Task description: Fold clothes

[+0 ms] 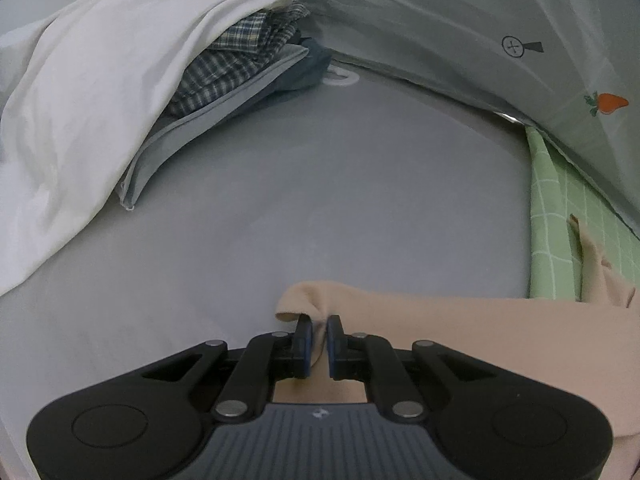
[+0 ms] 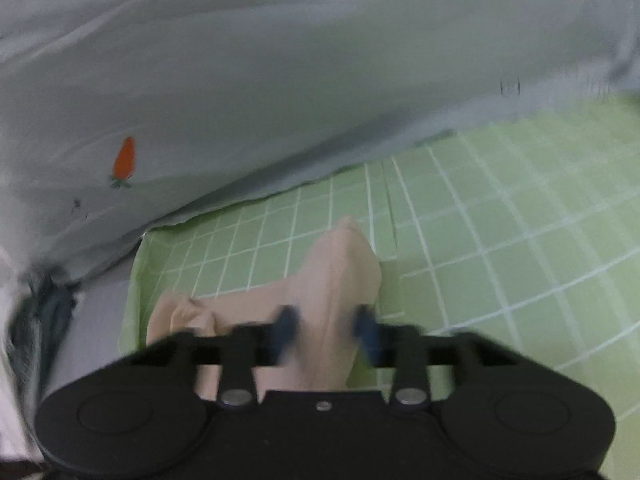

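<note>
A beige garment (image 1: pixel 460 328) lies stretched across the grey sheet (image 1: pixel 320 200) toward the right. My left gripper (image 1: pixel 319 326) is shut on a fold at its left end. In the right wrist view the same beige garment (image 2: pixel 340 272) lies over a green checked cloth (image 2: pixel 500 240). My right gripper (image 2: pixel 326 326) is open, its blue-padded fingers on either side of a raised ridge of the fabric. That view is blurred by motion.
A pile of clothes (image 1: pixel 240 60) sits at the back left under a white cloth (image 1: pixel 92 112). A grey quilt with a carrot print (image 1: pixel 480 20) rises along the back; it also fills the upper right wrist view (image 2: pixel 280 80).
</note>
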Action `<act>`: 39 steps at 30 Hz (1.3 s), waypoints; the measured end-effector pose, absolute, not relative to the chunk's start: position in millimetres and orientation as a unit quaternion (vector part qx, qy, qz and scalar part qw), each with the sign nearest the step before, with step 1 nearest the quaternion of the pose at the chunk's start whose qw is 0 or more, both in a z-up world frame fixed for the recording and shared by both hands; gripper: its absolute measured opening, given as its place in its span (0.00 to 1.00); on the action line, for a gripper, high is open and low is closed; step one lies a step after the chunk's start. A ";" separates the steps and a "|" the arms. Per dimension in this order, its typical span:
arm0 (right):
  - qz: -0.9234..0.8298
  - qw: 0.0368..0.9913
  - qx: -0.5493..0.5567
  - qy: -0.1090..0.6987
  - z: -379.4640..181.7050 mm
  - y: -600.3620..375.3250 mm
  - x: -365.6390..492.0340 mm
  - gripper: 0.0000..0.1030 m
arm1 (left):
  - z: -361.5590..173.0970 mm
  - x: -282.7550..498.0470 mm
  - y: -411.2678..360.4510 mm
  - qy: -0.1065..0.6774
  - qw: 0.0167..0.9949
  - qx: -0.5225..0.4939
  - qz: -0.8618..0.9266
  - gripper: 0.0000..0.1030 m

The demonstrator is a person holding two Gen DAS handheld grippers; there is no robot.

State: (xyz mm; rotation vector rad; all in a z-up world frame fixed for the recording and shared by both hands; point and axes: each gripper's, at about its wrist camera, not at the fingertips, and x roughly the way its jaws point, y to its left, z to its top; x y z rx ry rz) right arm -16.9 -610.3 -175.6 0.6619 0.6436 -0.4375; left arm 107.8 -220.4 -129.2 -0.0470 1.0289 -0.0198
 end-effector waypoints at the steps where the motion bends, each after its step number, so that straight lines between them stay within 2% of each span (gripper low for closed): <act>1: -0.208 0.872 0.328 0.299 -174.3 -615.4 -20.0 0.07 | -125.2 107.1 -220.1 0.489 0.872 -0.024 -0.011 0.09; 3: -0.207 0.870 0.346 0.284 -172.0 -624.0 -25.0 0.07 | -109.1 104.4 -219.1 0.477 0.878 -0.034 -0.020 0.09; 8: -0.226 0.872 0.311 0.305 -170.5 -622.0 -20.7 0.06 | -40.3 94.0 -224.8 0.402 0.913 -0.036 -0.049 0.09; 12: -0.240 0.872 0.282 0.321 -169.3 -620.3 -17.2 0.07 | -60.8 106.7 -227.8 0.417 0.908 -0.020 -0.034 0.09; 13: -0.244 0.871 0.274 0.325 -169.0 -619.9 -16.3 0.11 | -73.7 110.9 -228.7 0.432 0.901 -0.019 -0.026 0.09; 15: -0.251 0.871 0.260 0.333 -168.4 -619.1 -14.6 0.25 | -97.4 117.8 -229.9 0.461 0.887 -0.018 -0.013 0.09; 16: -0.254 0.870 0.253 0.338 -168.3 -617.1 -15.5 0.36 | -103.8 117.7 -230.0 0.469 0.883 -0.018 -0.010 0.09; 17: -0.256 0.869 0.248 0.343 -168.7 -610.8 -21.1 0.53 | -107.8 116.4 -230.1 0.474 0.880 -0.016 -0.008 0.09; 19: -0.260 0.867 0.237 0.353 -169.4 -598.2 -32.3 0.69 | -113.0 113.2 -230.8 0.478 0.878 -0.009 -0.007 0.10; 24: -0.269 0.861 0.209 0.378 -171.3 -566.6 -60.4 0.71 | -103.6 104.6 -236.0 0.468 0.883 -0.008 -0.030 0.10; 26: -0.273 0.858 0.198 0.388 -172.1 -554.0 -71.6 0.79 | -99.1 101.1 -238.2 0.463 0.885 -0.009 -0.040 0.10; 32: -0.284 0.847 0.172 0.415 -172.6 -519.3 -105.0 0.80 | -85.4 90.6 -244.8 0.449 0.891 -0.011 -0.069 0.10; 39: -0.313 0.855 0.187 0.370 -140.3 -516.4 -153.9 0.87 | -84.6 20.0 -304.9 0.464 0.858 0.055 -0.212 0.10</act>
